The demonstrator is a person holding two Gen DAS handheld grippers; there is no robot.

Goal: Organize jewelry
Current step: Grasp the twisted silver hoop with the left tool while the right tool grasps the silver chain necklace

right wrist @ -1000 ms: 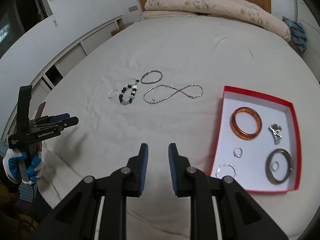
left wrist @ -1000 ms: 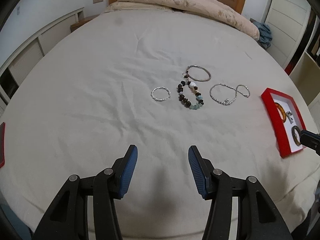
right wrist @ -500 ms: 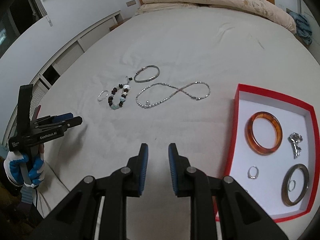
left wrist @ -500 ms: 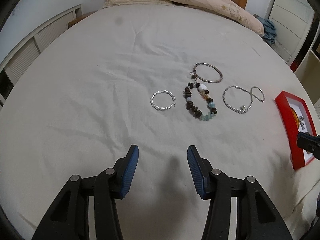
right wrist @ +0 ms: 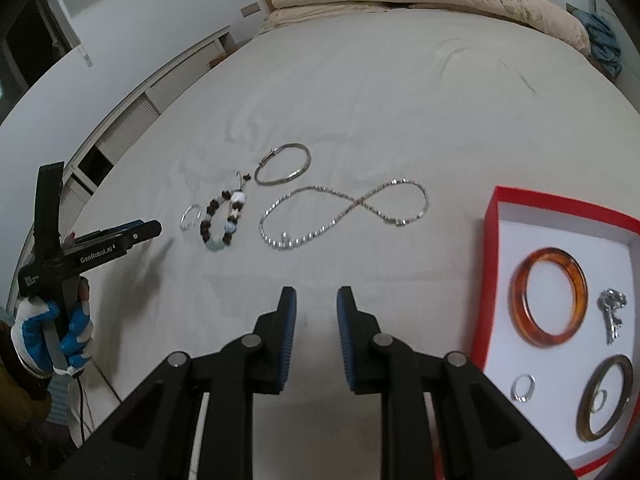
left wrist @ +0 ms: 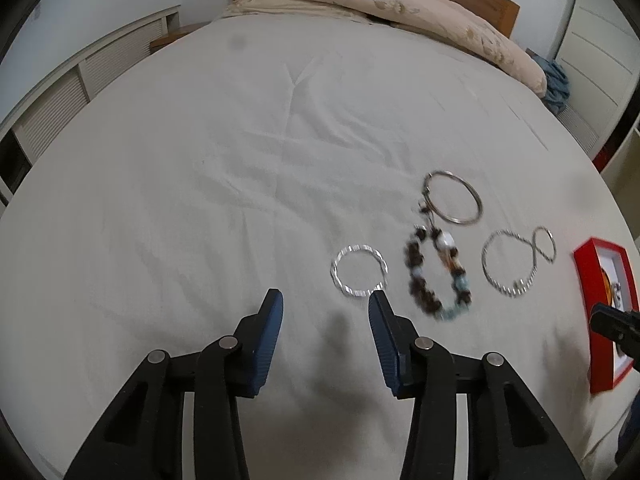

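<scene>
On the white bed sheet lie a twisted silver bangle point(left wrist: 360, 248) point(right wrist: 183, 222), a beaded bracelet point(left wrist: 414, 264) point(right wrist: 208, 224), a thin silver bangle point(left wrist: 460, 220) point(right wrist: 269, 156) and a silver chain necklace point(left wrist: 510, 290) point(right wrist: 357, 201). My left gripper point(left wrist: 325, 304) point(right wrist: 140, 232) hovers just short of the twisted bangle; its jaws are closing with nothing between them. My right gripper point(right wrist: 316, 300) stands open at a narrow gap, empty, in front of the necklace and left of the red box point(right wrist: 490, 248) point(left wrist: 584, 272).
The box holds an amber bangle point(right wrist: 519, 300), a silver charm point(right wrist: 612, 312), a dark metal bangle point(right wrist: 582, 408) and a small ring point(right wrist: 516, 390). A folded quilt point(left wrist: 400, 4) lies at the headboard. A gloved hand point(right wrist: 52, 328) holds the left gripper at the bed's left edge.
Both grippers have moved forward over the bed toward the jewelry. The left jaws have narrowed, and the twisted bangle now lies just ahead of the left gripper's right finger.
</scene>
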